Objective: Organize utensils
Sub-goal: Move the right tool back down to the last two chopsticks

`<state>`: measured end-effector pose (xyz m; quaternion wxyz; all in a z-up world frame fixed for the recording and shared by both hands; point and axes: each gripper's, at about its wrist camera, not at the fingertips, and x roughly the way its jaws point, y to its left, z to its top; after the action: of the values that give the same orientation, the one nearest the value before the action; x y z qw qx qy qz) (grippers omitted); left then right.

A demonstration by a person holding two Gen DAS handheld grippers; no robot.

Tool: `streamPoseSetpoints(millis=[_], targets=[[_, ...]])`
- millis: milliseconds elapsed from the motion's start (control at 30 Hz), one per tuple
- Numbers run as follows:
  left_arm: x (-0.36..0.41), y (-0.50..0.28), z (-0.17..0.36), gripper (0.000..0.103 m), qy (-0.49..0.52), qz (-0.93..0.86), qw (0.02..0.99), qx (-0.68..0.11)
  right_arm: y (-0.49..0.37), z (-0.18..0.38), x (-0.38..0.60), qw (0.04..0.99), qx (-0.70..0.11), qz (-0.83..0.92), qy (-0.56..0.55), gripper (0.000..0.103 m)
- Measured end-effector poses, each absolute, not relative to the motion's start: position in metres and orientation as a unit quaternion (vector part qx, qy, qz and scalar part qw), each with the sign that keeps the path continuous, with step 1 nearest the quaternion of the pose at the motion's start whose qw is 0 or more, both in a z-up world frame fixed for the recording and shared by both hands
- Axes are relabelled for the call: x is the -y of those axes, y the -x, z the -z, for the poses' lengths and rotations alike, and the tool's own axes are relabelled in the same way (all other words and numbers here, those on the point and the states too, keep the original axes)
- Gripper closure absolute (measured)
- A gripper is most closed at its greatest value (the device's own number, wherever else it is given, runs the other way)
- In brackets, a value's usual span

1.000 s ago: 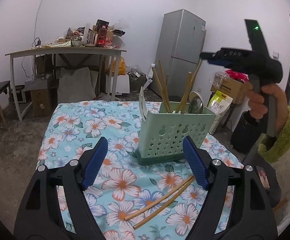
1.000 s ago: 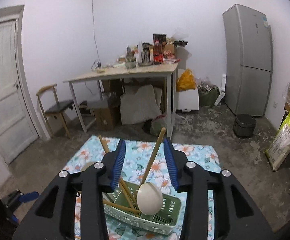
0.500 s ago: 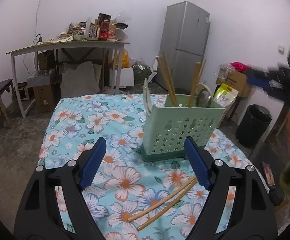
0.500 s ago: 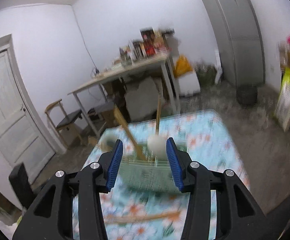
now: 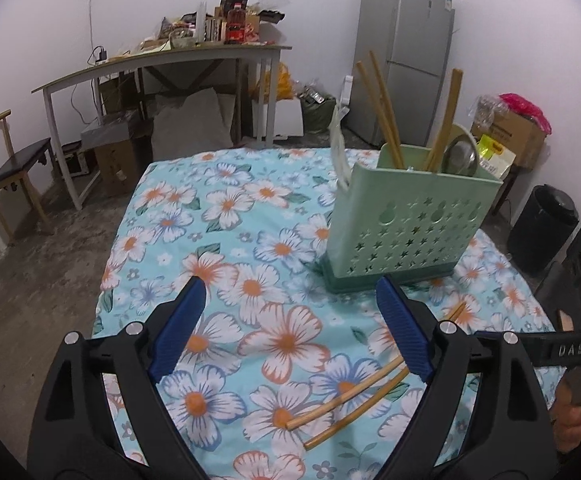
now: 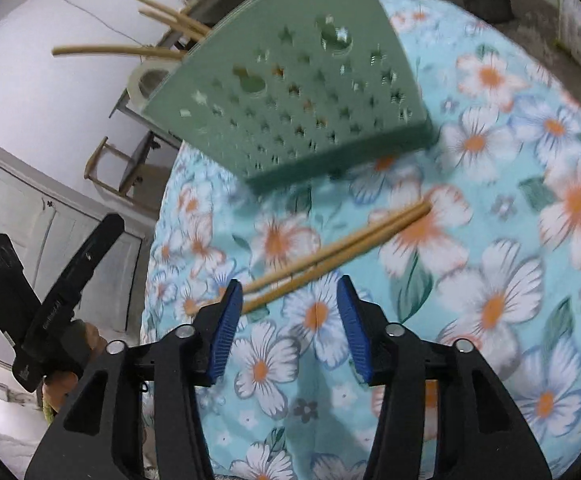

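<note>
Two loose chopsticks (image 5: 352,402) lie side by side on the flowered tablecloth (image 5: 226,216), in the lower middle of the left wrist view. In the right wrist view the same pair (image 6: 330,256) runs across the middle of the frame, slanting up to the right.

Just behind them stands a light green utensil holder (image 5: 406,228) with star-shaped holes, in the right middle of the left view. More chopsticks (image 5: 382,112) stick up out of it, and a metal spoon (image 5: 460,154) leans inside it on the right. A white spoon (image 5: 338,148) hangs at its left side.

The left gripper (image 5: 290,336) hangs over the cloth at the bottom of its frame. Its blue jaws are wide apart and hold nothing. The right gripper (image 6: 290,328) hangs low over the cloth, with its blue jaws apart and empty too. The near ends of the loose chopsticks are right by its left finger; whether they touch cannot be told.

At the right edge of the left view, part of the other tool shows the letters "DAS" (image 5: 568,350).

Farther back are a long table (image 5: 162,60) piled with stuff in the upper left, a grey fridge (image 5: 406,52) in the upper right, a wooden chair (image 5: 6,160) at the left edge, and a black bin (image 5: 542,228) at the right.
</note>
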<state>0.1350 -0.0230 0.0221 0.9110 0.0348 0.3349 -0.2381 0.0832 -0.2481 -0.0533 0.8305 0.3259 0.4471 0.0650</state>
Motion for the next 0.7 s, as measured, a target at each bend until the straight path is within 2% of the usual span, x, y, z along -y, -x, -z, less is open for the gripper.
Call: streamPoseSetpoints(millis=[700], targets=[[0.027, -0.150, -0.003, 0.017, -0.066, 0.197, 0.898, -0.389, -0.087, 0.084, 0.241, 0.793, -0.470, -0.091, -0.377, 0.052]])
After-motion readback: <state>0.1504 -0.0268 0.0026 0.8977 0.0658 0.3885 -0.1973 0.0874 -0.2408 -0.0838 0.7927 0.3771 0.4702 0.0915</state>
